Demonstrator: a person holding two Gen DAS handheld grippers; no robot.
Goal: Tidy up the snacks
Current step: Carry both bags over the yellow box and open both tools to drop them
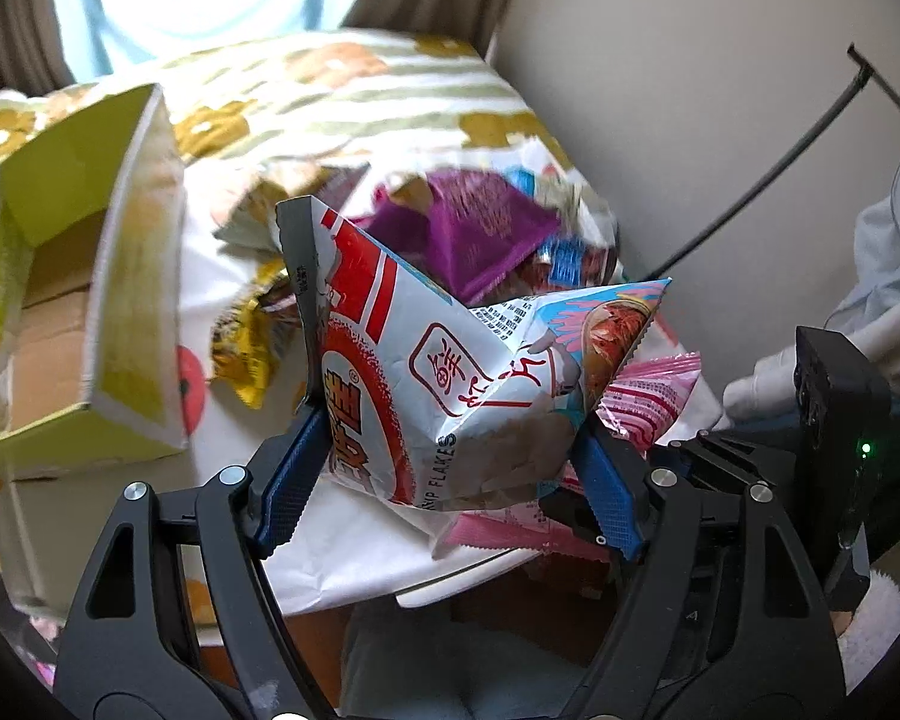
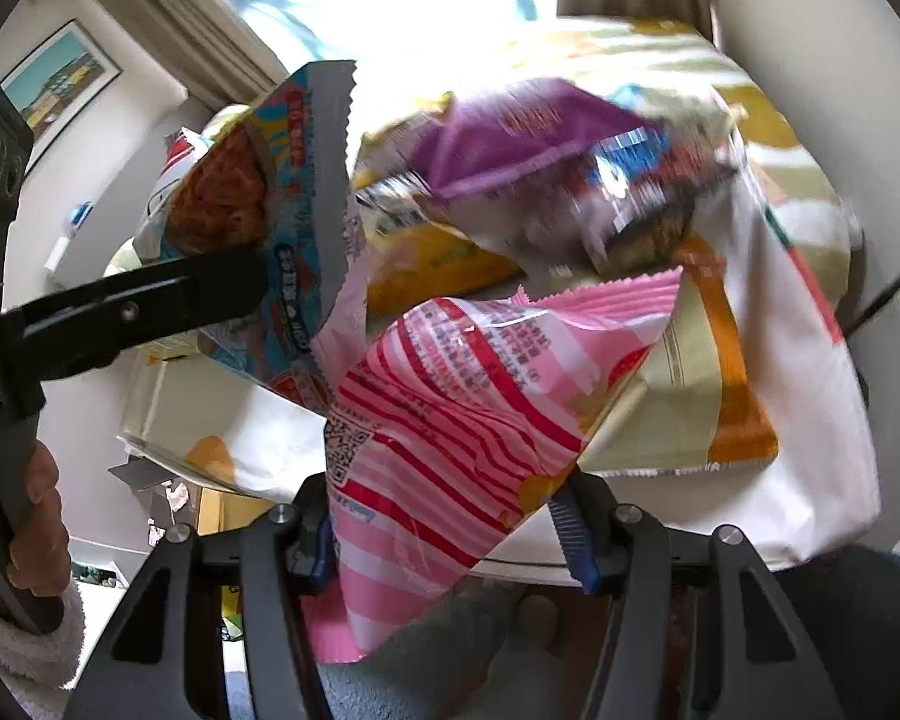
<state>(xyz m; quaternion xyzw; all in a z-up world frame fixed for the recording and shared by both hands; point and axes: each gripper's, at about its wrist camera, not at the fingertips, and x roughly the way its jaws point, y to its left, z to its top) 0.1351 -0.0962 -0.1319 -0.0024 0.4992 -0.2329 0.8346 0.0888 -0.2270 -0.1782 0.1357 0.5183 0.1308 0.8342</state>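
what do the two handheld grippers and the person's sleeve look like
Both the left gripper and the right gripper are matte black linkage frames with triangular cut-outs and silver pivot pins. Their fingers carry blue textured pads. From the left wrist view, the right unit's black body shows a small green light. The hand on the left gripper's black handle wears a white fluffy sleeve.

Crumpled white-and-red snack bag [image 1: 426, 384] lifted above the counter, pink striped snack packet [image 2: 450, 420] raised beside it, purple packet [image 1: 486, 228] atop a blurred heap of snacks behind
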